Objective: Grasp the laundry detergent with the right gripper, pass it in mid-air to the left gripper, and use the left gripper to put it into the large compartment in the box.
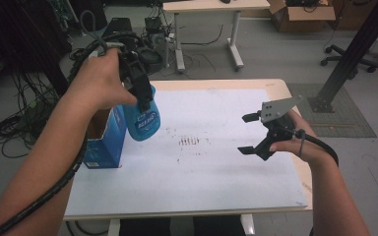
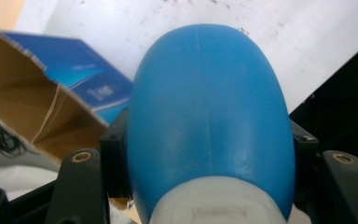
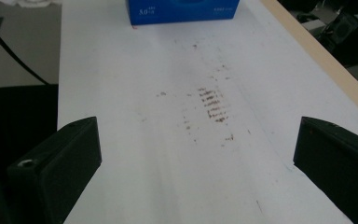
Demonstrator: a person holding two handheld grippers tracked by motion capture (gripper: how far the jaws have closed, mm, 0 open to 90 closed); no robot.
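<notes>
A blue plastic bottle (image 1: 143, 119) with a white neck hangs in the air beside the top of an open blue carton (image 1: 106, 140) at the table's left edge. My left gripper (image 1: 141, 92) is shut on the bottle's upper part. In the left gripper view the bottle (image 2: 209, 112) sits between the two black jaws, with the carton's open mouth (image 2: 23, 112) to its left. My right gripper (image 1: 247, 133) is held above the right side of the table, open, nothing between its jaws. The right gripper view looks along the white table top toward the carton (image 3: 182, 10).
The white table top (image 1: 216, 172) bears a patch of brown smudges (image 1: 189, 141) in its middle. A black cable runs along my left forearm. Beyond the table stand another desk (image 1: 211, 7), cardboard boxes and a black post (image 1: 354, 54) at the right.
</notes>
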